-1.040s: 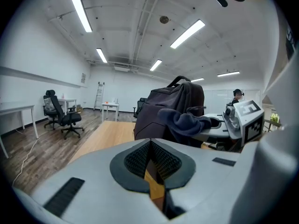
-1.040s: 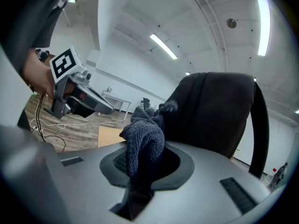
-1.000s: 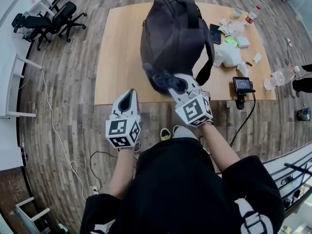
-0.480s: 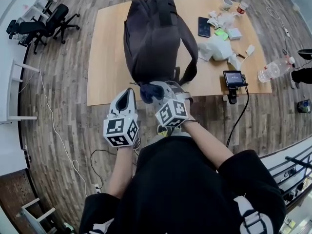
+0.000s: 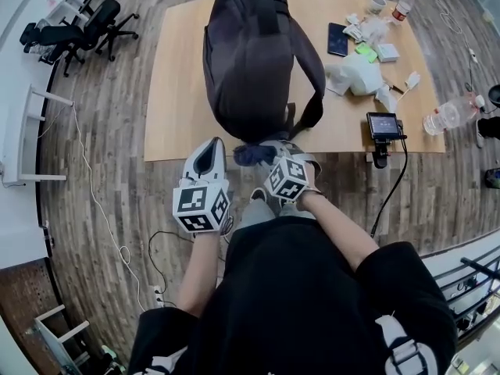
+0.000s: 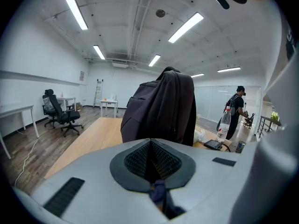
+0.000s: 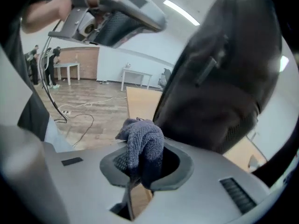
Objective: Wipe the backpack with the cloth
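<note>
Wood-plank floor (image 5: 109, 131) runs through a large open room with white walls and strip lights overhead. Two black office chairs (image 5: 78, 30) stand at the far left, beside a white desk (image 5: 23, 139). A white cable (image 5: 94, 201) trails across the boards. In the left gripper view, a person (image 6: 236, 108) stands well behind the table.

The light wooden table (image 5: 180, 76) takes up the middle of the room. A dark grey fabric backpack (image 5: 254, 61) stands upright on it toward the near edge, with one strap looping down its right side. To the right of it lie a black phone (image 5: 337, 39), a crumpled white bag (image 5: 355, 76) and small bits of clutter. A small black device with a screen (image 5: 385, 127) sits at the table's near edge. A clear plastic bottle (image 5: 449, 116) lies past the right end.

The person stands at the near edge with both forearms reaching forward.

- Left gripper (image 5: 212, 145): held out over the floor just short of the table edge. Its jaws are pressed together, pointing at the backpack and apart from it.
- Right gripper (image 5: 262, 153): tilted downward just beside the left one. Its jaws are clamped on a bunched blue-grey knitted cloth (image 5: 251, 155), which sticks up out of the pads. The cloth sits right at the backpack's bottom edge. Whether it touches the fabric cannot be told.
</note>
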`<state>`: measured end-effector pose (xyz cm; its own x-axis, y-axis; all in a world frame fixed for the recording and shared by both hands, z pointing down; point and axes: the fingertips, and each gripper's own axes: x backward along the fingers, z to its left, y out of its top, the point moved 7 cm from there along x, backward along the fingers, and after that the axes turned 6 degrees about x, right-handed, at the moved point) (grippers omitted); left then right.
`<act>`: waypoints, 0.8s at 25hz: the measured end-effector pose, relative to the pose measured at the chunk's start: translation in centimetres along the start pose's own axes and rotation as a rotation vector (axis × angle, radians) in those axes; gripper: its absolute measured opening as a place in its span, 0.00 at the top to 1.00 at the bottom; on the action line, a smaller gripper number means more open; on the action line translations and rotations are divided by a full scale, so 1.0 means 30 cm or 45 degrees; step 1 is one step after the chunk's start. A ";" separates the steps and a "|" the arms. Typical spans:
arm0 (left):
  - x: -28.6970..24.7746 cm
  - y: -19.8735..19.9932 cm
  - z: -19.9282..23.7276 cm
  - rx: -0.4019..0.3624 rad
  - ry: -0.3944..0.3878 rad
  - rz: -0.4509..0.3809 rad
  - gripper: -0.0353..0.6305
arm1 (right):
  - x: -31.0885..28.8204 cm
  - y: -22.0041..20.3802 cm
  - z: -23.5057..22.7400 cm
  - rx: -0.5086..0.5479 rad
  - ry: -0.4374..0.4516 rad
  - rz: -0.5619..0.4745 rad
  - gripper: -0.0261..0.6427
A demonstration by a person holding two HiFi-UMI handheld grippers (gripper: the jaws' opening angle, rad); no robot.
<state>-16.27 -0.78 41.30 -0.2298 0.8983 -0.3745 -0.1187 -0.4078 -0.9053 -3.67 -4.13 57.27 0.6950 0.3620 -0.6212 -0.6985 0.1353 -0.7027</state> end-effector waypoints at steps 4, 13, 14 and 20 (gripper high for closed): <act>-0.015 -0.007 0.019 0.009 0.003 0.020 0.93 | 0.092 -0.063 -0.100 -0.236 -0.080 -0.023 0.87; -0.098 -0.034 -0.154 -0.255 -0.451 0.090 0.42 | 0.356 0.173 -0.302 -0.384 -0.139 -0.429 0.87; -0.108 -0.033 -0.185 -0.326 -0.492 0.092 0.38 | 0.371 0.187 -0.308 -0.397 -0.074 -0.455 0.87; -0.124 -0.031 -0.279 -0.545 -0.668 0.080 0.36 | 0.487 0.257 -0.290 -0.322 0.450 -0.758 0.87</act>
<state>-7.23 -2.37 41.86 -0.6745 0.6327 -0.3803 0.2785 -0.2590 -0.9249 2.58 -5.81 39.77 0.9875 -0.0313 -0.1544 -0.1549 -0.0163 -0.9878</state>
